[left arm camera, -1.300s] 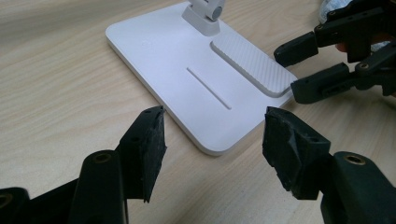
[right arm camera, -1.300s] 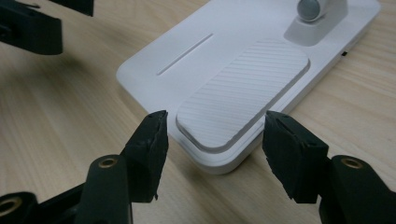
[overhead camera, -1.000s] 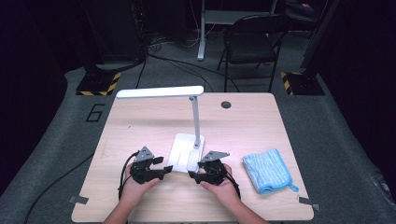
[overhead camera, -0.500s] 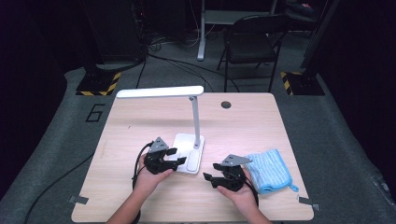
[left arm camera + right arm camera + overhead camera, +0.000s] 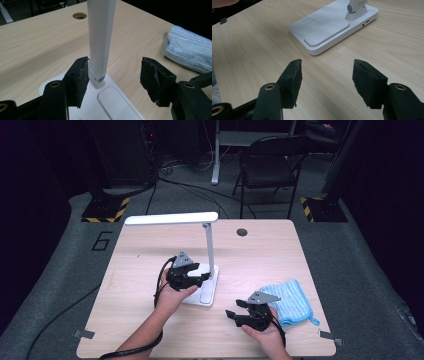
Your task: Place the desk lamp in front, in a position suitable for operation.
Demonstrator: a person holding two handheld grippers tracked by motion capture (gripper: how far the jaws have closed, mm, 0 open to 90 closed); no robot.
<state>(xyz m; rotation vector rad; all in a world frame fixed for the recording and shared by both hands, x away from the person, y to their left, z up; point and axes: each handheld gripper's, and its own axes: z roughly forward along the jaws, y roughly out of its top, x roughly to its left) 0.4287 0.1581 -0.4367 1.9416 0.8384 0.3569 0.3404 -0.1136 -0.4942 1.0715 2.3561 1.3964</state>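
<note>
A white desk lamp stands mid-table: flat base, upright stem, long head reaching left. My left gripper is open over the base. In the left gripper view the stem rises between the jaws of that gripper, close against the left pad and well clear of the right one. My right gripper stands open near the front edge, pointing left toward the base, with only bare table between its jaws.
A folded blue cloth lies at the front right, just behind the right hand, and appears as well in the left gripper view. A round cable hole sits at the table's back. A folding chair stands beyond the table.
My left gripper has moved forward over the lamp base until the stem stands between its jaws. My right gripper has drawn away from the base, to the right and toward the front edge.
</note>
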